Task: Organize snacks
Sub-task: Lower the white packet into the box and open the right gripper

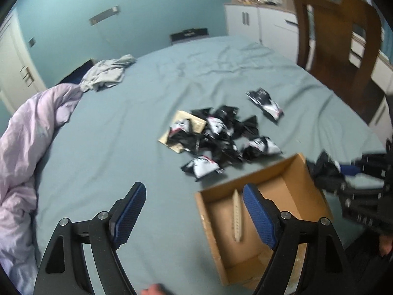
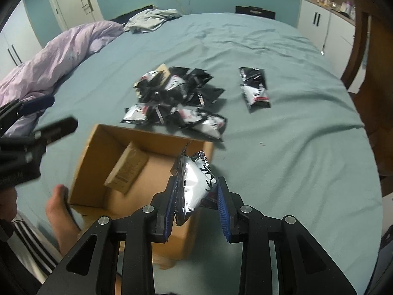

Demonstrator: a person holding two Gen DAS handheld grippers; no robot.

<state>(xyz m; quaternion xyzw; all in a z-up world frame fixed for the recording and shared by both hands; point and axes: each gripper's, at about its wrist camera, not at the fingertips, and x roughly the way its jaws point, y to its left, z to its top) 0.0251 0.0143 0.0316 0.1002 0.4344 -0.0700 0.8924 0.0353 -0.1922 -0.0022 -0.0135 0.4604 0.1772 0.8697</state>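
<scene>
Okay, surface: teal bed sheet
left gripper: jaws wide apart, nothing between the pads, over the sheet and the box's left wall
right gripper: clamped on a silver-black snack packet, above the box's right wall
cardboard box: open top, a small brown carton inside
snack pile: at 12 o'clock from the box, heaped
lone packet: at 3 o'clock from the pile, apart
bare foot: touching the box's near-left corner

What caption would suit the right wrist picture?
Right gripper holds a silver snack packet above the cardboard box on the bed.
</scene>
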